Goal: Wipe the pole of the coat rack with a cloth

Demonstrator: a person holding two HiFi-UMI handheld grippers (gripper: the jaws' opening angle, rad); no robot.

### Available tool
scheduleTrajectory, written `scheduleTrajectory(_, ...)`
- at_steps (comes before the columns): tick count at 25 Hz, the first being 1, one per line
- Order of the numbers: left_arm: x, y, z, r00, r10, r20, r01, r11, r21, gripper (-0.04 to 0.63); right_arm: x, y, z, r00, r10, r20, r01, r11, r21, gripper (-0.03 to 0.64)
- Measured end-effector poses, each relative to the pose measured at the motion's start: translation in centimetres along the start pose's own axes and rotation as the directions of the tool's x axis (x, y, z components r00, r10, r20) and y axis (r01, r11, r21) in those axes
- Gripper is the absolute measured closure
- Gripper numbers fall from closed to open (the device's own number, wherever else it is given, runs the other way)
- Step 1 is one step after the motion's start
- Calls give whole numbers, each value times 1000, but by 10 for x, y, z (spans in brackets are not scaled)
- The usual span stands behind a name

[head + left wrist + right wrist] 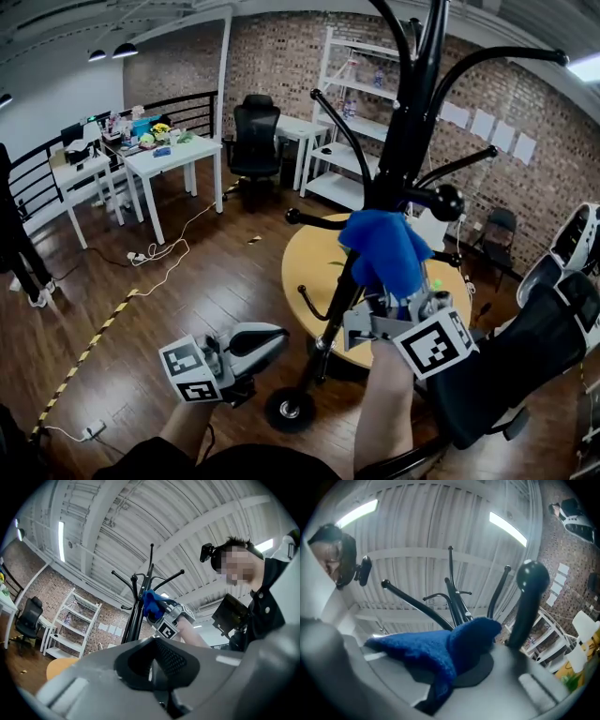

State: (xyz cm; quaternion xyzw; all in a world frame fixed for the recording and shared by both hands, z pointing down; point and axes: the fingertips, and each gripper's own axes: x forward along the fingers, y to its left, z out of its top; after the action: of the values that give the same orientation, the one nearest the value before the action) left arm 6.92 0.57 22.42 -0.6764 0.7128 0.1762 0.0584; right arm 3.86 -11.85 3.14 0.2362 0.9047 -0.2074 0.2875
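The right tongs (382, 292) are clamped on a blue cloth (386, 246), which bunches up out of them and lies against the black pole (405, 141) of the coat rack, just below the hub where the lower arms branch off. The right gripper view shows it plainly: the jaws are closed on the cloth's lower fold, with the fuzzy blue mass draped over them and its tip reaching toward the pole. A knob-ended arm (528, 581) of the rack rises close on the right of that view. The pole leans in the head view, running from its round base (289, 410) on the wooden floor (187, 291) up past the top of the picture, with curved hooks spreading to both sides. The left tongs (267, 339) hang low and to the left of the base, apart from the rack. Their jaws are together with nothing between them, as the left gripper view shows — that view looks up at the rack and the cloth-bearing gripper from below. Both forearms come in from the bottom edge of the head view, each gripper carrying its marker cube (433, 342). Behind the rack stands a round yellow counter (309, 262) — farther off are white desks (173, 159), a black office chair (255, 136), a white shelf (349, 94) and a brick wall (272, 66).
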Motion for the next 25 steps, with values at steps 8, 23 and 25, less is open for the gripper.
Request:
scheduleTrajectory(8,-6,-3,2,1000,0,12,0,1000,-5,592,-10,-6,-4,998,-57,15,57,998,-2,598)
scheduleTrajectory(23,-1,-2,-25,998,29,-59,-32,998,-58,592,-163,-88,-211,851,-228,-474,322,938,127,597)
scheduleTrajectory(25,0,-2,-30,997,38,-64,-42,997,-64,592,-185,-91,-241,799,-212,-562,346,927,142,597)
